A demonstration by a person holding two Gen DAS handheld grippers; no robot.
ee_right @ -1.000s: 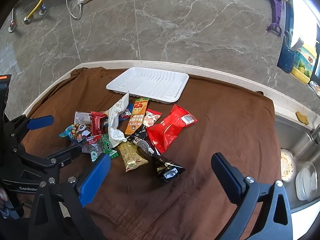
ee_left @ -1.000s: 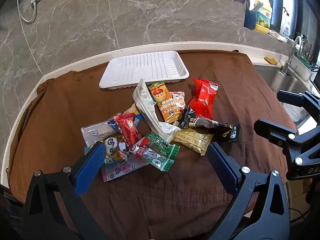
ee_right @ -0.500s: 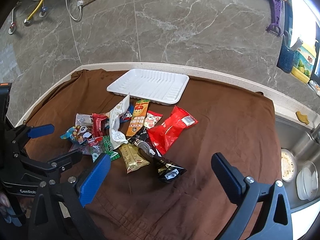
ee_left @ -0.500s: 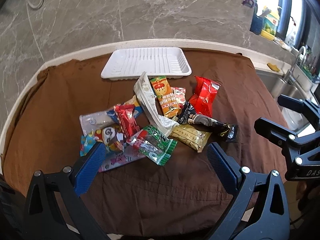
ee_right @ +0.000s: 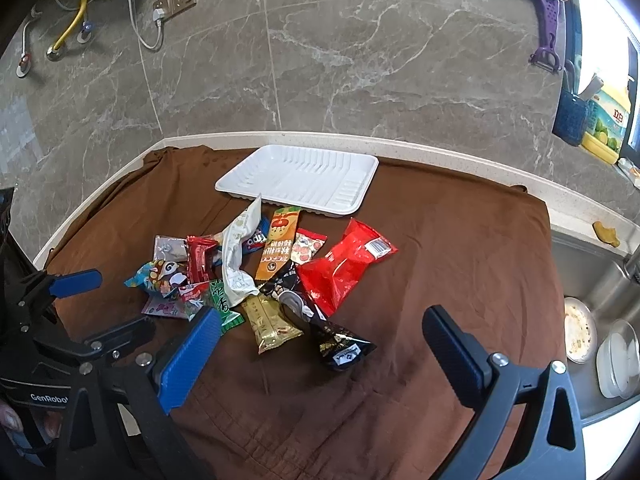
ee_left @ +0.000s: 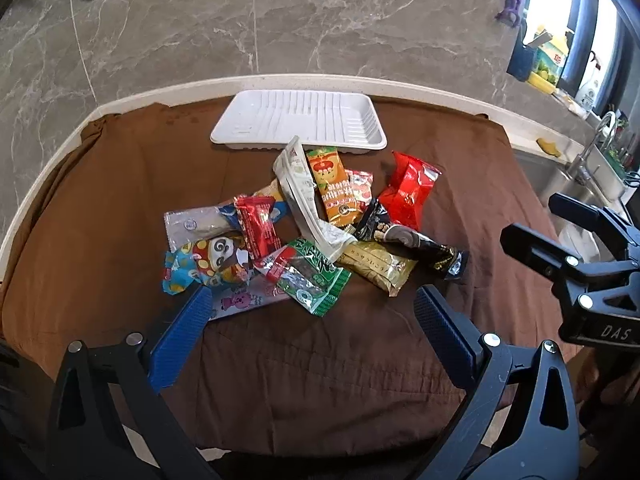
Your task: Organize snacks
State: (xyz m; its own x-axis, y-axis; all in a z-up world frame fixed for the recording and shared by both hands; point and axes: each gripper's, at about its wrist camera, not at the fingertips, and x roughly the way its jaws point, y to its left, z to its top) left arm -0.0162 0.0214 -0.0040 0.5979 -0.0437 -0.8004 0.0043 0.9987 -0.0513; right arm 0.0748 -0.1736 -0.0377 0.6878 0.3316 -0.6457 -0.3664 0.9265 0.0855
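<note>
Both hand-held grippers hover above the near edge of the tabletop. Left hand-held gripper point(ee_left: 312, 316): fingers spread wide, nothing between them. Right hand-held gripper point(ee_right: 320, 340): fingers likewise spread wide, empty.

A brown cloth point(ee_left: 120, 184) covers the tabletop. The snacks point(ee_left: 304, 224) lie in a loose, overlapping pile at the centre of the cloth:
- red packet point(ee_left: 408, 196) at the right side of the pile;
- orange packet point(ee_left: 332, 188) beside a long white packet point(ee_left: 300, 196);
- black packet point(ee_right: 340, 344) and gold packet point(ee_right: 268, 320) at the near side;
- green packet point(ee_left: 316, 276) beside a blue cartoon-printed packet point(ee_left: 200, 264), on the left.

Printed labels are too small to read reliably.

A white tray point(ee_left: 376, 136) sits behind the pile at the far edge of the cloth, empty, just beyond the white packet's tip.

A sink point(ee_right: 592, 280) adjoins the tabletop on the right.
</note>
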